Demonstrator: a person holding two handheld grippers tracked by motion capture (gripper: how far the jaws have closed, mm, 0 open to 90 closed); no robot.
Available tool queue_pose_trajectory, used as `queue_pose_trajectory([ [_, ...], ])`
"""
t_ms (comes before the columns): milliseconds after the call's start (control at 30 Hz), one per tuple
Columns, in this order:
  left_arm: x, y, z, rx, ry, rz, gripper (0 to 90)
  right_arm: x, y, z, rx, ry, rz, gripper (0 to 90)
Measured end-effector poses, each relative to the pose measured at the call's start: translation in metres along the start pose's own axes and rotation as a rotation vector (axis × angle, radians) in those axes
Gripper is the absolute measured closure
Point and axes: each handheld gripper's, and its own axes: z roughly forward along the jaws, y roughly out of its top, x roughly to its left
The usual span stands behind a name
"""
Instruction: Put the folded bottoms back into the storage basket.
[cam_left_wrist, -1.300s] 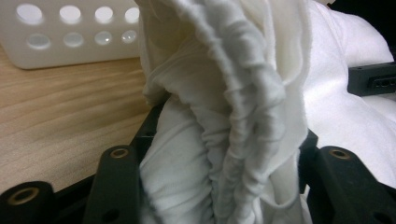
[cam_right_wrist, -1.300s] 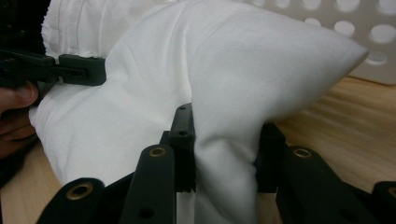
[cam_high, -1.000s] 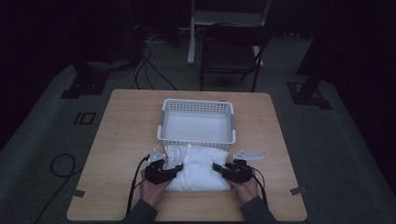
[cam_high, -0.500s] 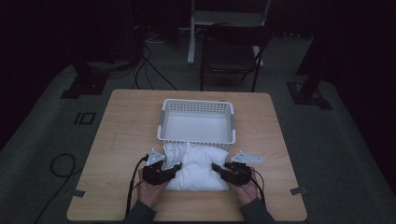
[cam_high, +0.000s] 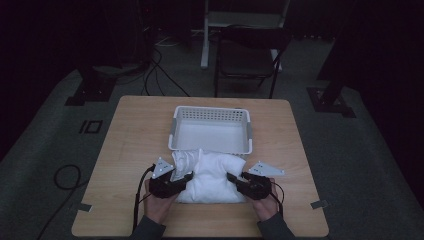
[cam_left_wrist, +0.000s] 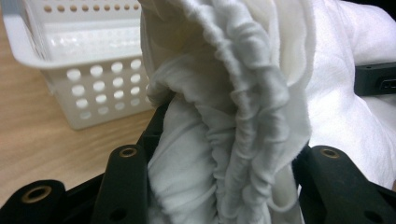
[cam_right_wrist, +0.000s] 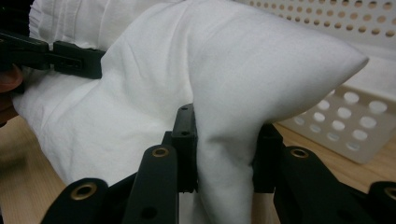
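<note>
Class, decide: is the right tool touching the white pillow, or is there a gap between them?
Touching. In the right gripper view the right tool has both jaws pressed into a pinched fold of the pillow, with no gap showing.

no readable text, no labels, no brand marks, no numbers, no signs anywhere

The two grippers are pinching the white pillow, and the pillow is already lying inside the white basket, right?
Not quite. The left gripper and right gripper do pinch the white pillow, but it is not inside the white basket. The high view shows it on the table, in front of the basket.
</note>
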Motion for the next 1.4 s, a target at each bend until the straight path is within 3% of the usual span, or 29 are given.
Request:
queue_pose_trajectory([
  [267, -0.003, 0.017, -0.009, -0.029, 0.009, 0.01, 51.9, 0.006, 0.019, -0.008, -0.022, -0.02, -0.022, 69.7],
  [733, 0.003, 0.04, -0.026, -0.075, -0.027, 0.021, 51.9, 0.013, 0.043, -0.016, -0.072, -0.009, -0.066, 69.7],
  [1400, 0.01, 0.085, -0.018, -0.118, -0.045, 0.064, 52.0, -0.003, 0.084, -0.022, -0.118, -0.039, -0.082, 69.7],
])
